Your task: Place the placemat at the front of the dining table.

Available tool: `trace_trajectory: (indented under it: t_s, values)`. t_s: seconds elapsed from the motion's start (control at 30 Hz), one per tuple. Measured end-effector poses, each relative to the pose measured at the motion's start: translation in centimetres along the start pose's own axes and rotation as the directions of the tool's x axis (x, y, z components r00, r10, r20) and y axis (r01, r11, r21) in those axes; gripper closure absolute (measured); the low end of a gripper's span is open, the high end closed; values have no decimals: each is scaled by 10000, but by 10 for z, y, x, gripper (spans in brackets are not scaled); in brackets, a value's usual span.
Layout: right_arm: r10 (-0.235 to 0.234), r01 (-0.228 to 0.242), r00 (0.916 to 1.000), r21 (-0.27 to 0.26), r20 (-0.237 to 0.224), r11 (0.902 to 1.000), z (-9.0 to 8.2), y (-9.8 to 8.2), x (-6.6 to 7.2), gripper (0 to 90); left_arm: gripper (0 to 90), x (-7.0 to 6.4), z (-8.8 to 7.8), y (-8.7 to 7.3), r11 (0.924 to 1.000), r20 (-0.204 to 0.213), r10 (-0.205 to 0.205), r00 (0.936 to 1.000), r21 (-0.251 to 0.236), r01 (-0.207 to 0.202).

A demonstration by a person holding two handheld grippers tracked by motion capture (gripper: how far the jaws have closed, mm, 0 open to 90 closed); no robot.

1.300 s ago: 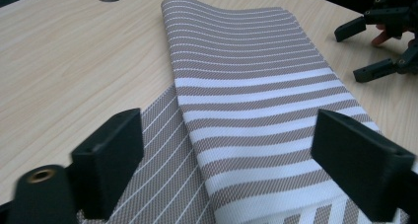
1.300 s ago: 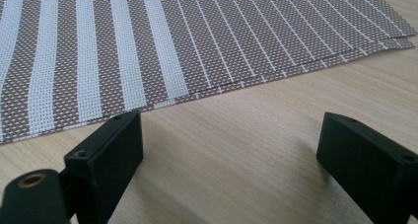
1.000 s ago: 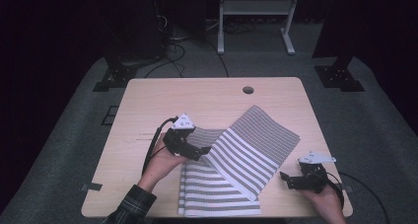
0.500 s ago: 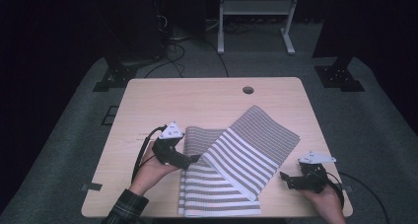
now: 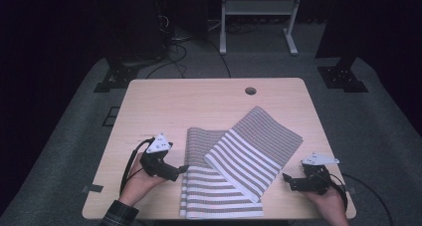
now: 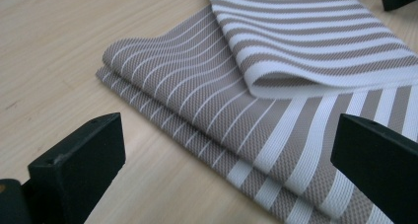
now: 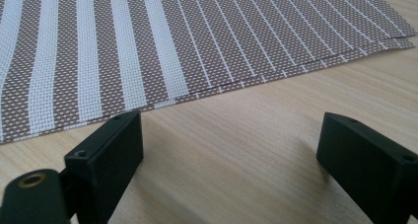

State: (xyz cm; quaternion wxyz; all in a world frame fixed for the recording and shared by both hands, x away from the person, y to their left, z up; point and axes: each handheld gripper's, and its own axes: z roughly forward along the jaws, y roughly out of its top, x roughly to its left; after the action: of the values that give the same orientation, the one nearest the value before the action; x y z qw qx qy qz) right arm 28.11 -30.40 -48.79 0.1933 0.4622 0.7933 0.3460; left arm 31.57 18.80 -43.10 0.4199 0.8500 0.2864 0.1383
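- You are drawing your left gripper (image 5: 183, 169) back toward the near-left of the table (image 5: 164, 106); a second ago it was sitting farther in, over the left part of the striped cloth (image 5: 219, 196), and now it is lying just at that cloth's left edge.
- Its jaws are standing wide apart with nothing between them, so you are no longer carrying any fabric; the fold you were making is reading as laid down.
- Your right gripper (image 5: 287, 179) is resting where it was, off the cloth's right side on bare wood, its jaws likewise spread and empty.
- The cloth is lying on the near half of the table, between your two grippers, with one striped flap (image 5: 254, 154) slanting over the flat layers beneath.
- You are working with what may be a single folded cloth or two separate mats; the overlap is hiding which.
- Counting the rest: two grippers, one table, one round cable hole (image 5: 250, 91) near its far edge.
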Motion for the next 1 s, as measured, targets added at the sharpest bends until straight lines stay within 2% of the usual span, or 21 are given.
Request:
trace_trajectory:
  t_s: [0.23, 0.43, 0.53, 0.77, 0.93, 1.0]
  values:
    - [-19, 19, 10000, -12, -19, 10000, -1, 0, 0, 94, 0, 4, -8, -21, 9996, -180, -27, 9998, 265, 31]
    - [-44, 44, 10000, -50, -68, 10000, -2, -1, 1, 126, 0, 9, -11, -40, 9973, -440, -4, 9990, 727, 36]
    - [-7, 6, 10000, -100, -92, 10000, -4, 0, 1, 127, 0, 12, -12, -50, 9960, -401, -211, 9990, 863, 245]
    - [112, -121, 9998, -462, -189, 9989, -11, 3, 6, 167, 0, 18, -11, -59, 9939, -495, -464, 9977, 974, 511]
    - [282, -300, 9983, -354, -504, 9989, -14, 8, 12, 285, 0, 21, -10, -62, 9927, -566, -412, 9975, 1107, 473]
    - [256, -281, 9979, -411, -594, 9988, -15, 9, 14, 298, 0, 21, -9, -63, 9920, -570, -398, 9976, 1178, 464]
